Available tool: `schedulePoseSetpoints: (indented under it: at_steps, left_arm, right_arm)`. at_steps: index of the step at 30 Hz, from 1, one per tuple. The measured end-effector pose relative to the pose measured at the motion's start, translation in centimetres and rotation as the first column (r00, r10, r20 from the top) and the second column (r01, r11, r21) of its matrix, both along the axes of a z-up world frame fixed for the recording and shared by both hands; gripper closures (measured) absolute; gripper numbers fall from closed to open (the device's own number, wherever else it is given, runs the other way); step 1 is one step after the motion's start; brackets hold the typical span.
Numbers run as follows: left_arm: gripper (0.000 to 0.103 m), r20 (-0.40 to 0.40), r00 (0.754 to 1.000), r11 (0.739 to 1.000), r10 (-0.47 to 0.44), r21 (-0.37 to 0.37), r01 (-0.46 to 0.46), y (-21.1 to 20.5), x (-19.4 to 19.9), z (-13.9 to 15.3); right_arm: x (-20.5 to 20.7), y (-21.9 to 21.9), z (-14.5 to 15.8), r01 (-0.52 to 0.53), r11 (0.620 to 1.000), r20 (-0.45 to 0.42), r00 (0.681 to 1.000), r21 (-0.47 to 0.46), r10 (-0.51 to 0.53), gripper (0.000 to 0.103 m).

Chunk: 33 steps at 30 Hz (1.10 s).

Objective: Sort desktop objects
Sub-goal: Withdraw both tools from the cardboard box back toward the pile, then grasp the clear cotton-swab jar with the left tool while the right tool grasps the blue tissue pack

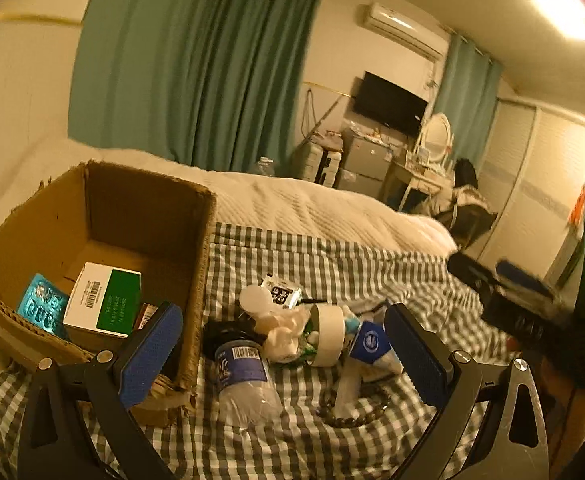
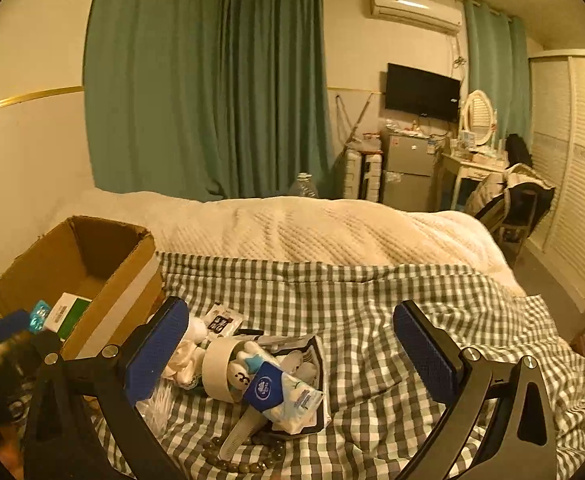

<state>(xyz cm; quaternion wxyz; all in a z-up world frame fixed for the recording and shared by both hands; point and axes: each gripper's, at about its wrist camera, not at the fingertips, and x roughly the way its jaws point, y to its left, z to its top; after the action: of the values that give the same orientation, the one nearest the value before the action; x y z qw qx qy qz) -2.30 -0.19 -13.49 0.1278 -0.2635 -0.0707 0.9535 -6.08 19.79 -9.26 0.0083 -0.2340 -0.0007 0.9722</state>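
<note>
A pile of small objects lies on a checked cloth (image 1: 292,440): a clear plastic bottle (image 1: 242,376) with a blue label, a roll of white tape (image 1: 326,334), a blue-and-white packet (image 1: 368,346), a bead bracelet (image 1: 352,414) and a white pouch (image 1: 282,294). My left gripper (image 1: 286,354) is open and empty just above the pile. My right gripper (image 2: 292,354) is open and empty over the tape roll (image 2: 222,366), the packet (image 2: 282,398), a comb (image 2: 238,436) and the bracelet (image 2: 240,460). A cardboard box (image 1: 196,216) at left holds a green-and-white box (image 1: 102,300) and a blue blister pack (image 1: 42,306).
The cloth lies on a bed with a white quilt (image 2: 332,232). The cardboard box (image 2: 128,268) stands at the cloth's left edge. The right gripper shows blurred at the right of the left wrist view (image 1: 520,300). Behind are green curtains, a TV, a fridge and a dressing table.
</note>
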Motion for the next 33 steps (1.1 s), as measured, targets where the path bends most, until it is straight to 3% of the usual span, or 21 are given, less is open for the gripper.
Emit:
schedulePoseSetpoints:
  at_steps: [7,13,25,28,31,33]
  left_arm:
    - [0.0,-0.094,0.996,0.994,-0.01,-0.107,0.0,3.1,1.7,-2.5]
    - [0.0,-0.072,0.997,0.991,0.013,-0.135,-0.022,3.8,1.6,-4.5]
    - [0.0,-0.036,0.996,0.97,0.088,-0.225,-0.093,4.6,0.2,-9.6]
    - [0.0,-0.016,0.992,0.971,0.123,-0.203,-0.124,3.9,-0.4,-10.6]
    - [0.001,0.039,0.99,0.972,0.139,-0.197,-0.128,3.6,-1.5,-11.4]
    - [0.005,0.079,0.986,0.972,0.148,-0.197,-0.13,3.5,-2.3,-12.0]
  right_arm:
    - [-0.8,-0.2,-0.7,-0.083,0.994,0.026,0.996,0.069,0.081,0.0]
    - [-2.6,-0.6,-4.0,-0.126,0.971,0.135,0.986,0.201,0.1,0.0]
    - [-3.8,-0.6,-8.2,-0.196,0.963,0.243,0.959,0.184,0.149,0.0]
    - [-4.3,-0.5,-8.7,-0.2,0.969,0.267,0.951,0.148,0.155,0.0]
    - [-4.6,-0.4,-9.5,-0.212,0.973,0.293,0.94,0.091,0.177,0.001]
    - [-4.9,-0.8,-10.1,-0.215,0.97,0.312,0.934,0.111,0.172,0.001]
